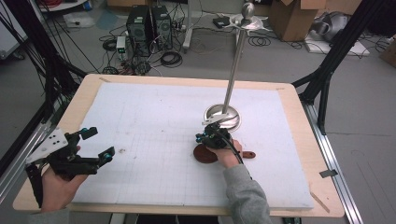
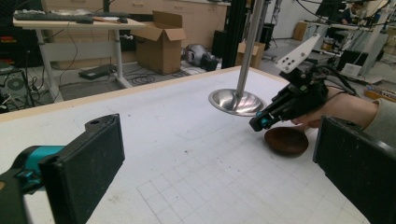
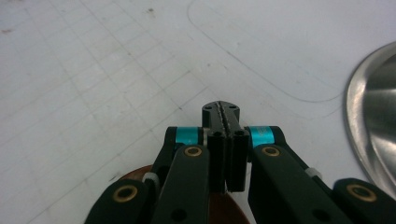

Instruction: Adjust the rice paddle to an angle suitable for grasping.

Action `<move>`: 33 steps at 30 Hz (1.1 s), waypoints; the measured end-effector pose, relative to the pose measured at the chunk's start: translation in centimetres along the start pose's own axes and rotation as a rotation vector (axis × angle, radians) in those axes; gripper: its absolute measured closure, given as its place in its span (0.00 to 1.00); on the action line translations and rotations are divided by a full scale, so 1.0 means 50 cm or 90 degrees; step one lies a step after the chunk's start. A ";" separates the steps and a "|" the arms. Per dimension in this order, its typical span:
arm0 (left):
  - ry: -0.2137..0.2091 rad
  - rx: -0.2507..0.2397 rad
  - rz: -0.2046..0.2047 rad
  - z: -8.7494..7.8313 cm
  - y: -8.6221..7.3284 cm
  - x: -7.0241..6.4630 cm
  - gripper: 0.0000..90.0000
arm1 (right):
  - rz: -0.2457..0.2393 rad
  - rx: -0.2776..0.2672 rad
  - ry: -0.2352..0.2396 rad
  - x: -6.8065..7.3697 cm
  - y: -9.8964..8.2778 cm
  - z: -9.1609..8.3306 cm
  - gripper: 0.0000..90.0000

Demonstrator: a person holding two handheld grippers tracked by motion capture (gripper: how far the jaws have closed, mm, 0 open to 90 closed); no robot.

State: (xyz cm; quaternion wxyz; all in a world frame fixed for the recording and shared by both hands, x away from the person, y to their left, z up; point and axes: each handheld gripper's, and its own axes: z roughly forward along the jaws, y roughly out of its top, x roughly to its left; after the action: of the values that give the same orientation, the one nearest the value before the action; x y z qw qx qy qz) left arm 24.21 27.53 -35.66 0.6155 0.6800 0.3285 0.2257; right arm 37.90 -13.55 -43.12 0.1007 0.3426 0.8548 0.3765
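A small wooden bowl (image 2: 286,140) sits on the white mat (image 1: 154,140) that covers the bench (image 1: 88,88). The bowl is round and shallow, and its wood is dark reddish brown. It is smooth inside. In the high view it looks like a flat brown circle, and a short brown handle (image 1: 248,154) sticks out from under the hand beside it.

The right gripper (image 3: 223,111) hangs just above the bowl, near its edge. Its two black fingers (image 3: 212,140) are pressed tight together with nothing between them. I cannot tell if they touch the bowl.

Just behind the bowl stands a shiny metal stand (image 1: 223,117). It has a round silver base and a tall thin pole (image 1: 236,60) going up from the middle. The bowl is close to the base but does not touch it.

The left gripper (image 1: 95,144) is far off at the left side of the bench, held in the person's left hand (image 1: 56,189). Its fingers (image 2: 86,168) are spread wide apart and hold nothing.
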 end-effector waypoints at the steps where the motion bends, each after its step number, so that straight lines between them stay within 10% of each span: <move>1: 0.000 -0.001 -0.001 0.000 0.000 -0.001 0.03 | 0.001 0.010 -0.002 -0.002 0.001 0.006 1.00; 33: -0.035 0.007 0.009 0.060 0.011 -0.010 0.03 | -0.044 0.046 0.040 0.070 -0.092 -0.072 1.00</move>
State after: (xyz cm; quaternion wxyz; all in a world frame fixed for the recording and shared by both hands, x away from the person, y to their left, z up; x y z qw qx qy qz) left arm 26.09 25.10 -35.50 0.6189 0.6917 0.3076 0.2096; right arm 31.41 -15.50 -43.58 0.0742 0.3045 0.8819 0.3521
